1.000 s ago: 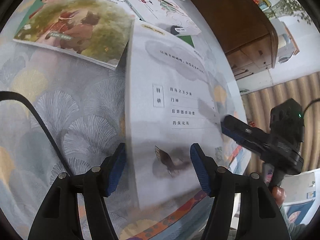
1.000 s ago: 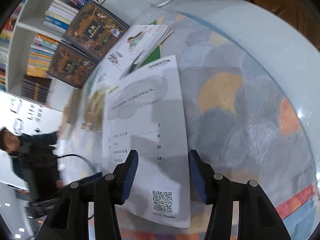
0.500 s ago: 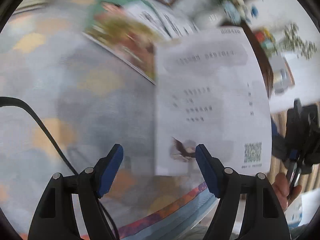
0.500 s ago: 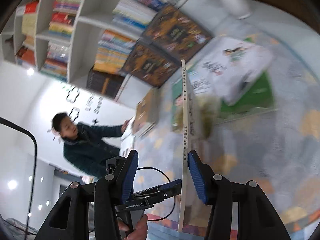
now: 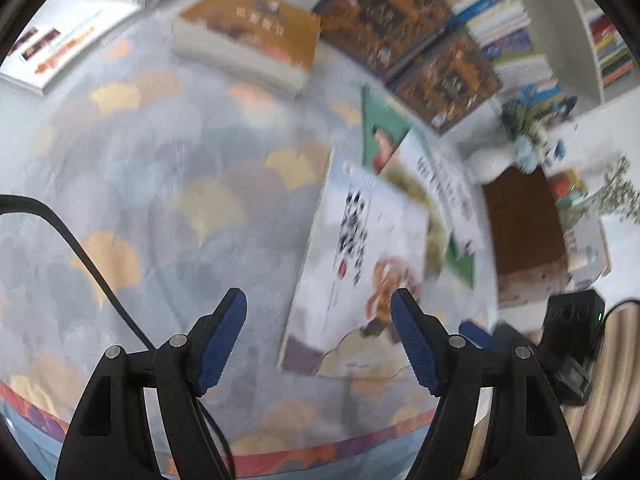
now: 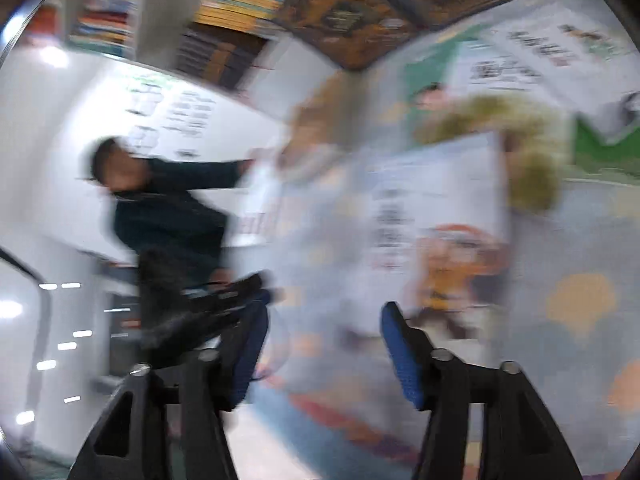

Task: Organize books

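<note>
Patterned tablecloth point(image 5: 160, 184); white book point(image 5: 360, 264) face-up, ungripped.

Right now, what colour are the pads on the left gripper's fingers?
Blue, ribbed pads on black fingers of the left gripper; clearest in the left wrist view.

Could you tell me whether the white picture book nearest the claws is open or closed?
Closed: the white picture book lies flat, front cover up, on the patterned tablecloth.
</note>
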The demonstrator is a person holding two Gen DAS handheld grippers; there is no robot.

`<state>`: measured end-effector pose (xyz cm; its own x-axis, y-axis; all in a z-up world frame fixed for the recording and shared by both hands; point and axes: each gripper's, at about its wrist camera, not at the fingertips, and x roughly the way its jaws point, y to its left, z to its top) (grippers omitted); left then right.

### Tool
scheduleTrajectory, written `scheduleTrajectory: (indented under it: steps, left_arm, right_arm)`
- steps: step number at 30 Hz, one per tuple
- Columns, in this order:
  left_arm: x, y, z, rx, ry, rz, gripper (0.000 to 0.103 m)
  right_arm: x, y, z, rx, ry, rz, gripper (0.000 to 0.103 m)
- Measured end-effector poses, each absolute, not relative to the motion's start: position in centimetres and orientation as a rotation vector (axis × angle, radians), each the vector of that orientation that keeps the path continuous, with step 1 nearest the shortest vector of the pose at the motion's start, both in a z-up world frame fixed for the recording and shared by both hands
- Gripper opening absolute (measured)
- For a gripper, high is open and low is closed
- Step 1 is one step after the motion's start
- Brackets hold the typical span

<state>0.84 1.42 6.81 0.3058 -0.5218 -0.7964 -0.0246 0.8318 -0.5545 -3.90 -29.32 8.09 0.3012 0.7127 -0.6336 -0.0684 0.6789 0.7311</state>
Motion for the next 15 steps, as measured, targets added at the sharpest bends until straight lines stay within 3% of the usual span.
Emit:
scheduleTrajectory:
  steps: [4,7,8,9,15]
  left_arm:
    - [1.0,-0.7,3.8,-0.492,1.318,-0.399,0.072]
    - [0.0,-1.0,2.8,-0.429,1.343,-0.396,0.069]
    - [0.2,-1.4,2.3,-0.404,1.359,-0.399,0.062]
    - [0.3,-1.4,2.0,-0.396,1.368,-0.410,0.058]
    - [0.7,-2.3,1.4,-0.407,1.382,-0.514,0.056]
  right_arm:
    - [-3.6,-29.7,4.8,0.589,1.247,0.404,0.059]
    - [-3.8,-30.4,2.7,0.546,1.289,0.290,0.036]
    - [-3.9,-30.5,1.9,0.541,1.294,0.259,0.031]
    - [-4.0,-30.5,1.5,0.537,1.291,0.240,0.030]
    - [-4.5,-28.7,0.9,0.510,1.285,0.220,0.030]
